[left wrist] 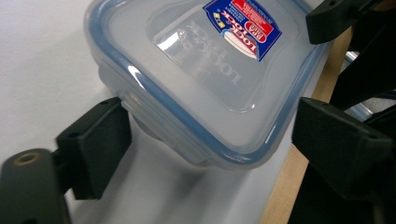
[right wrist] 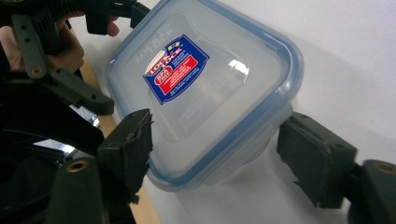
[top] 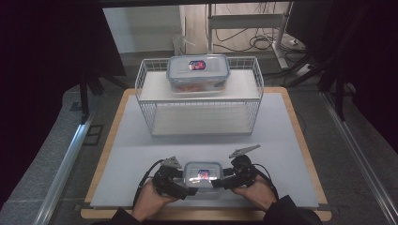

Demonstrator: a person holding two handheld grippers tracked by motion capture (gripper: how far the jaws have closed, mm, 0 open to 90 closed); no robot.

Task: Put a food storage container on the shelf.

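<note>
- The small lidded food container (top: 202,174) sits at the lower middle of the high view, between both grippers.
- Left gripper (left wrist: 205,135): jaws straddle one corner, one pad touching, not clamped.
- Right gripper (right wrist: 224,154): jaws bracket the opposite corner, open.
- Judgement: close both evenly below the lid rim, then lift level.

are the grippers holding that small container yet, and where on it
Not clearly. Each hand-held gripper, left and right, brackets one end of the small container; pad contact cannot be told.
</note>
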